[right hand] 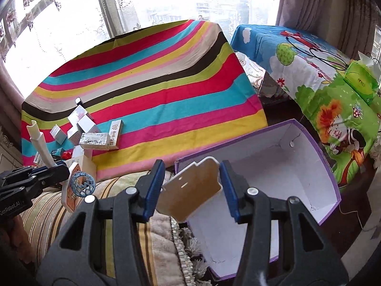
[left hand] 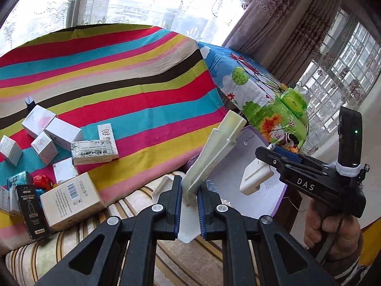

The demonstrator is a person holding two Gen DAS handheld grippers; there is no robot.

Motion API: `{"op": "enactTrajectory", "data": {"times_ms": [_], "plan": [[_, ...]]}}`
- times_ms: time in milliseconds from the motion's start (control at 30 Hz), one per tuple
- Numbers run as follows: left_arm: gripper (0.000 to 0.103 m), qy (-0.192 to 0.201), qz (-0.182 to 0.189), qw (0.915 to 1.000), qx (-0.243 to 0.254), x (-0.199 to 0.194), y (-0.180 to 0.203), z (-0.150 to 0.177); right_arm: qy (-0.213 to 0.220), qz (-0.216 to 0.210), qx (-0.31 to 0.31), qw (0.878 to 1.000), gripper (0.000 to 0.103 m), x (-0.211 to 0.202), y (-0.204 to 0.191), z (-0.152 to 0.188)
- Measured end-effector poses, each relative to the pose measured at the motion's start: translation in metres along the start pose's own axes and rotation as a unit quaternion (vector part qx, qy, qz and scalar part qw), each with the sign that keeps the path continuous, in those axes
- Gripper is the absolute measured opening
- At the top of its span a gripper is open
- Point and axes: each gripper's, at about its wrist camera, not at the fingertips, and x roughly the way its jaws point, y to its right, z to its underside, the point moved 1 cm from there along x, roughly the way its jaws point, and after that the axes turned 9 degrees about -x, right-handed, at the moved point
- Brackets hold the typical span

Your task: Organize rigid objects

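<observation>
My left gripper (left hand: pixel 189 200) is shut on a long cream plastic piece (left hand: pixel 214 152) that sticks up and forward; it also shows in the right wrist view (right hand: pixel 40 143). My right gripper (right hand: pixel 191 188) is shut on a flat white plastic plate with a brown face (right hand: pixel 193 188), held over the near left corner of the open purple box (right hand: pixel 316 147) with a white inside. In the left wrist view the right gripper (left hand: pixel 262 166) holds that plate (left hand: pixel 256 177) above the box (left hand: pixel 252 200). Several small boxes (left hand: pixel 59 140) lie on the striped cloth (left hand: pixel 133 83).
A toy basketball hoop on a small board (right hand: pixel 78 186) lies on the striped sofa (right hand: pixel 47 207). A black carton (left hand: pixel 32 209) and a cream carton (left hand: pixel 71 200) lie at the cloth's near edge. A cartoon-print table (right hand: pixel 309 71) with a green tissue pack (right hand: pixel 359 81) stands right.
</observation>
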Motion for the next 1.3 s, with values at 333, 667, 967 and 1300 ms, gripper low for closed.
{"op": "enactTrajectory", "data": {"times_ms": [333, 667, 967, 1300], "plan": [[0.069, -0.03, 0.078, 0.996, 0.031, 0.039, 0.054, -0.006, 0.016, 0.08, 0.07, 0.994, 0.085, -0.007, 0.059, 0.007], [0.069, 0.017, 0.024, 0.9993, 0.024, -0.004, 0.003, 0.003, 0.043, 0.065, 0.021, 0.997, 0.095, -0.014, 0.029, 0.001], [0.069, 0.048, -0.039, 0.9973, -0.04, -0.063, -0.093, 0.023, 0.051, -0.027, -0.054, 0.997, 0.096, -0.016, -0.042, -0.021], [0.069, 0.053, -0.109, 0.9845, -0.127, -0.094, -0.178, 0.034, 0.033, -0.086, -0.129, 0.987, 0.096, -0.001, -0.129, -0.041]]}}
